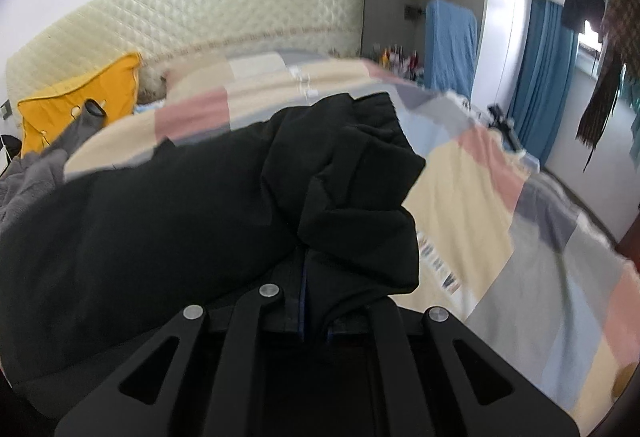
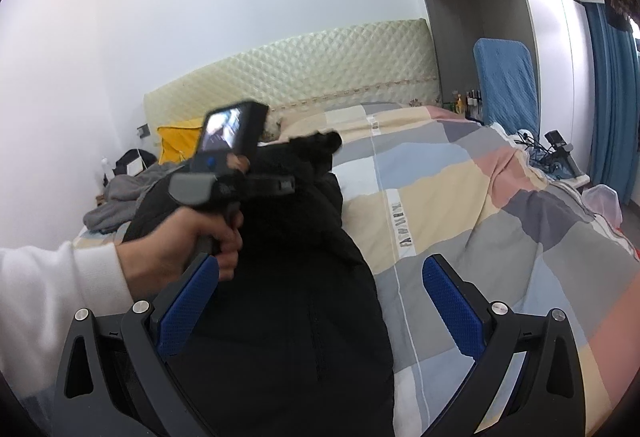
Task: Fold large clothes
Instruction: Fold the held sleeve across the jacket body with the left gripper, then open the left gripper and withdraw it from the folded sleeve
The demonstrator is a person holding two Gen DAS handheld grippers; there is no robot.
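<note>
- Black garment [image 2: 280, 277] spread lengthwise on the patchwork bedspread [image 2: 460, 197], running from the near edge toward the far quilted headboard [image 2: 300, 77].
- Left hand-held gripper [image 1: 308, 301] pressed together, pinching a bunched fold of the black garment [image 1: 340, 177], lifted above the rest of the cloth.
- Seen from the right wrist: left hand [image 2: 192, 245], in a white sleeve [image 2: 52, 297], gripping the handle left of the garment.
- Right hand-held gripper [image 2: 320, 305] spread wide, blue pads [image 2: 188, 309] apart, nothing between them, poised over the near part of the garment.
- Yellow pillow [image 1: 80, 101] and grey clothing [image 2: 120, 197] at the far left.
</note>
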